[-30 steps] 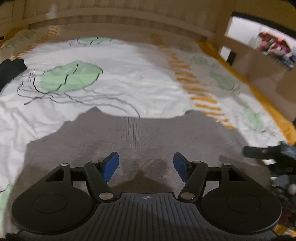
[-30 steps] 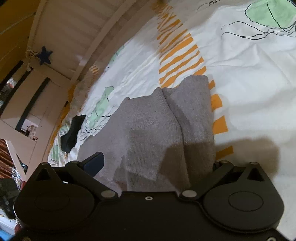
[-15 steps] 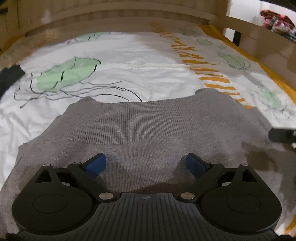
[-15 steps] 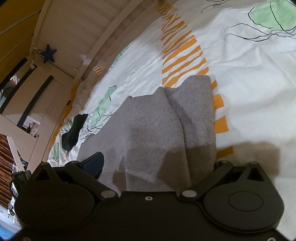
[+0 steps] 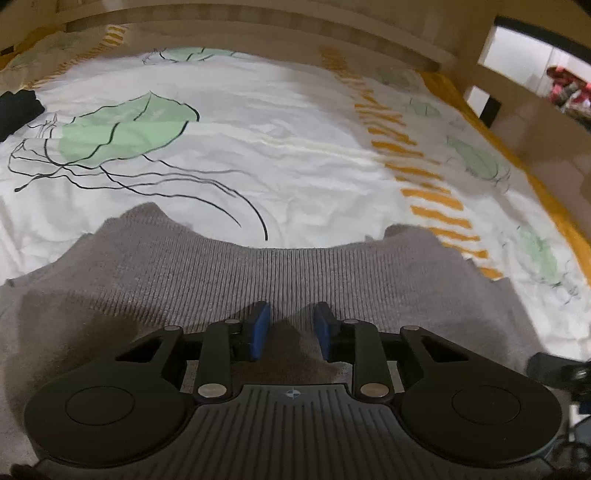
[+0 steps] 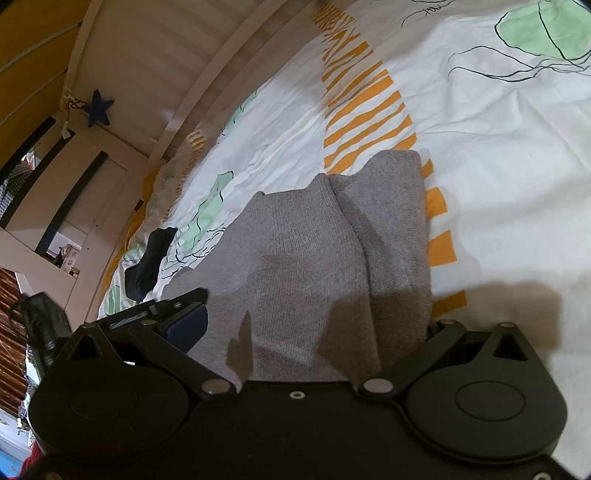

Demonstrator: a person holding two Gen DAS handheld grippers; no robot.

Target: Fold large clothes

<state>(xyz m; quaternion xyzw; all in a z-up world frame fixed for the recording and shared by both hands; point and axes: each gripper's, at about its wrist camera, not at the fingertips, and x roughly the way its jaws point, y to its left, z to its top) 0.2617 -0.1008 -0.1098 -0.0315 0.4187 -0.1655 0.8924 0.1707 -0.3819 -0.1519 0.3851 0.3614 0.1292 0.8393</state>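
Observation:
A grey knit sweater (image 5: 295, 280) lies on the bed, its ribbed hem facing away from me. My left gripper (image 5: 290, 334) rests on the sweater with its blue pads (image 5: 258, 332) narrowed around a small raised ridge of the knit. In the right wrist view the sweater (image 6: 314, 258) lies folded with a sleeve laid over the body. My right gripper (image 6: 314, 328) is wide open with the sweater's edge between its fingers; the left blue pad (image 6: 186, 326) shows, the right one is hidden under the cloth.
The white bed cover (image 5: 295, 155) has green jellyfish prints and orange stripes (image 6: 365, 110). A dark garment (image 6: 147, 262) lies on the bed beyond the sweater, also seen at the far left (image 5: 16, 110). A wooden bed rail (image 5: 258, 33) bounds the far side.
My left gripper's jaws have narrowed from wide open to a small gap, pinching up a ridge of the sweater. The right gripper has stayed open over the sweater's edge.

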